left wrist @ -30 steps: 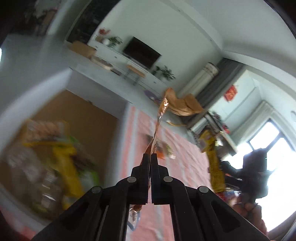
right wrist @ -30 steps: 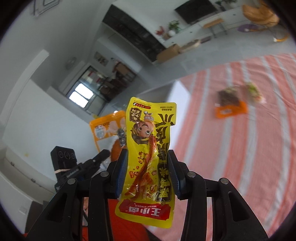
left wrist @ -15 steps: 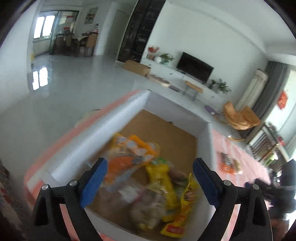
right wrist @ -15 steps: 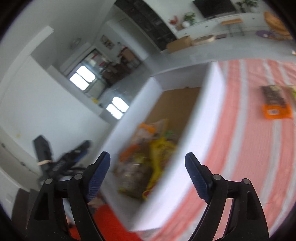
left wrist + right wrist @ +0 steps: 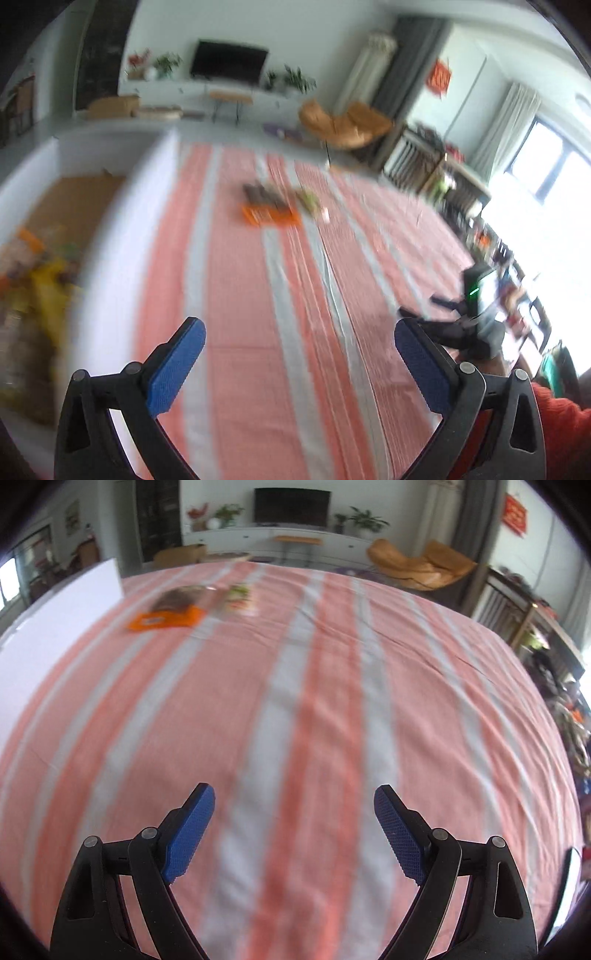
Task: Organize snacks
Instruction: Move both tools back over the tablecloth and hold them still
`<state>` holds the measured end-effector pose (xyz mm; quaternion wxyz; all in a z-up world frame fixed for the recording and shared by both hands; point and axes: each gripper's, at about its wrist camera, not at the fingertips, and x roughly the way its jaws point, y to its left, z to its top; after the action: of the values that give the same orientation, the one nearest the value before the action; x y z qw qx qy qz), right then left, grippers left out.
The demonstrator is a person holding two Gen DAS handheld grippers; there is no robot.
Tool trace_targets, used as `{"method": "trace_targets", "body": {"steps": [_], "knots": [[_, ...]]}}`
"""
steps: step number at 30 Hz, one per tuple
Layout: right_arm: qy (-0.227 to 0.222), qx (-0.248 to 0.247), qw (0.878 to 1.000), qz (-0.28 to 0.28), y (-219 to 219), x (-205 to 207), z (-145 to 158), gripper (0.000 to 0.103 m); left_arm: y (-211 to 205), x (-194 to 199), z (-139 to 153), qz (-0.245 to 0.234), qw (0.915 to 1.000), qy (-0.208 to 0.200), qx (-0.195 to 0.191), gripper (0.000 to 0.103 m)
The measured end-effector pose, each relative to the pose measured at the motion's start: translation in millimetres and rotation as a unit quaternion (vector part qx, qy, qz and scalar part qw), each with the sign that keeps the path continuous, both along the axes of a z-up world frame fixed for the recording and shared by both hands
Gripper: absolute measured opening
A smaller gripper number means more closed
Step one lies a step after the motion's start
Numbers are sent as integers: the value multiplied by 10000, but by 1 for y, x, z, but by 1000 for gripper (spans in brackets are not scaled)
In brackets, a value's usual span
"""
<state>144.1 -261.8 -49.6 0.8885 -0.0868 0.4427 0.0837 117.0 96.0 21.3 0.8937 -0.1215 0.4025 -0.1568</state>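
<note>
Both grippers are open and empty over a pink and grey striped cloth (image 5: pixel 314 701). My left gripper (image 5: pixel 299 332) hangs just right of a white box (image 5: pixel 110 258) that holds several snack packets (image 5: pixel 40 280), blurred. An orange and brown snack packet (image 5: pixel 267 206) and a small greenish one (image 5: pixel 312 201) lie far ahead on the cloth. In the right wrist view, my right gripper (image 5: pixel 294 797) faces the same orange packet (image 5: pixel 168 611) and greenish packet (image 5: pixel 240 596) at the far left. The box wall (image 5: pixel 55 627) shows at the left edge.
The cloth covers a wide table. Beyond it are an orange chair (image 5: pixel 417 566), a TV unit (image 5: pixel 291 502) and shelves on the right (image 5: pixel 454 181). A dark device on a stand (image 5: pixel 476 291) sits at the table's right edge.
Both grippers let go of their packets into the box, opened, and have swung right, away from the box towards the open cloth and the two remaining packets.
</note>
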Motion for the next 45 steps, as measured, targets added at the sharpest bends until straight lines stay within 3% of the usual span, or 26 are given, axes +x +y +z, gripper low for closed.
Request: {"method": "trace_targets", "body": {"steps": [3,6,13,45], "knots": [[-17,-41,9998,-174,-15,-2,-6,93,-28,28,-43,84,9987,440,228,101],[-97,280,9992,-262,-26,-10,-6,96,-51,49,-76,262,9956,629,650,101],[31,469,9981,-390,-32,-9,-11,102,-73,81,-109,397,9824,442,1770,103],[44,481,9980,-397,-37,-2,-16,103,-70,81,-111,388,9836,337,1727,103]]}}
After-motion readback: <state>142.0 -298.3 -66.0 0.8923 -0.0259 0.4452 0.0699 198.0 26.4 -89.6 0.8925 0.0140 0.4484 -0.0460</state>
